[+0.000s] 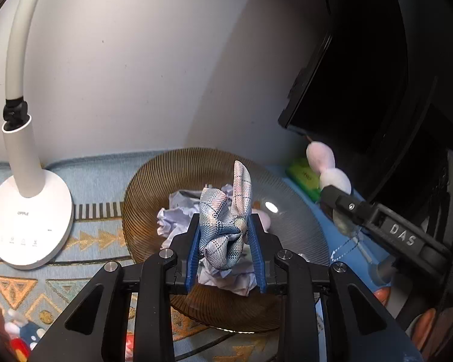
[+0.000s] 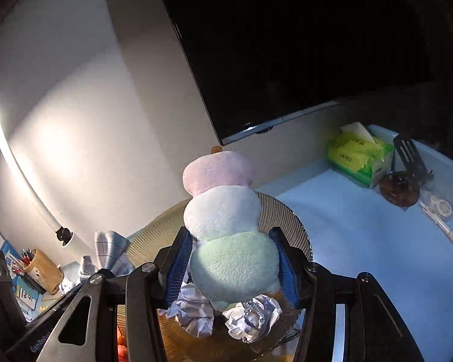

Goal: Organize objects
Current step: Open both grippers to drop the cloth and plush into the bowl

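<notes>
My left gripper (image 1: 225, 226) is shut on a plaid cloth bow (image 1: 226, 223) and holds it over a ribbed amber glass plate (image 1: 154, 187). Crumpled white paper balls (image 1: 172, 220) lie in the plate. My right gripper (image 2: 231, 253) is shut on a plush dango skewer (image 2: 226, 220) with pink, white and green balls, held upright above the same plate (image 2: 284, 211). The plush (image 1: 326, 166) and the right gripper show at the right of the left wrist view. The bow (image 2: 110, 252) shows at the left of the right wrist view.
A white desk lamp (image 1: 30, 217) stands left of the plate on a patterned mat (image 1: 99, 241). A dark monitor (image 2: 287, 60) is behind. A green tissue pack (image 2: 359, 157), a pen holder (image 2: 43, 270) and small items (image 2: 438, 211) lie around.
</notes>
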`<state>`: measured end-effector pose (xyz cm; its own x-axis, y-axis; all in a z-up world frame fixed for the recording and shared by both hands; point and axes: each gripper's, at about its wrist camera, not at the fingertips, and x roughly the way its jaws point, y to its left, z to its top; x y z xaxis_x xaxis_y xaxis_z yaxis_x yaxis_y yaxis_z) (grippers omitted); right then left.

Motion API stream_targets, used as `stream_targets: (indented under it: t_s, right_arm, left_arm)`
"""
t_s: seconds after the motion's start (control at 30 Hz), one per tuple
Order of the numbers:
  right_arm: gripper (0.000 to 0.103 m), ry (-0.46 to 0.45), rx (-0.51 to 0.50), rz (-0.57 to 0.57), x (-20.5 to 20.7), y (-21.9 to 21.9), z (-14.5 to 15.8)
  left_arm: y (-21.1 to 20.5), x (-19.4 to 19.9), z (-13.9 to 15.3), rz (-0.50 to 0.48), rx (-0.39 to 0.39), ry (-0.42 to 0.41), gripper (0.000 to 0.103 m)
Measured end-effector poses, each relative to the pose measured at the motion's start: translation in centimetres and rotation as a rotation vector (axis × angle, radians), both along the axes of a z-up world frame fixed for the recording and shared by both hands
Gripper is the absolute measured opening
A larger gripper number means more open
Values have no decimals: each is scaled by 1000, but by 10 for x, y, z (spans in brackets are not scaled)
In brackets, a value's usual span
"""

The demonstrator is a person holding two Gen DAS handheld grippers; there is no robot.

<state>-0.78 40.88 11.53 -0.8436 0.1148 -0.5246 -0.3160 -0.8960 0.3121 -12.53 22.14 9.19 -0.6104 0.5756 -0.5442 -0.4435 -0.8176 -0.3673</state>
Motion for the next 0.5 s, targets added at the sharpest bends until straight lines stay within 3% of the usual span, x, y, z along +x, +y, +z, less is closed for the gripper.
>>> stream_targets:
  t_s: [0.03,0.07,0.1,0.13,0.2,0.27,0.5]
  right_arm:
    - [53,-4,-13,23,-3,0,-3]
    - [59,-18,-22,44,-7,0,-6]
    - [79,-44,-31,72,-13,-2,-11]
    - [86,-72,-48,91,-18,-4,-17]
    - [87,-74,-90,107,-17,-3,-23]
    - [87,-55,-84,93,-13,-1,-21]
    - [87,25,-93,80,1,3,-21]
  left_arm:
    - [4,-1,-5,-5,-15,-8,28]
    - [7,-2,-8,-6,-30,-13,39]
    - [8,-3,-12,-1,-45,-16,50]
    - [9,-3,-14,1,-55,-20,56]
    - [6,-3,-16,-4,-54,-33,74]
    - [2,0,-15,6,-39,-29,79]
    - [-11,7,6,42,-4,8,79]
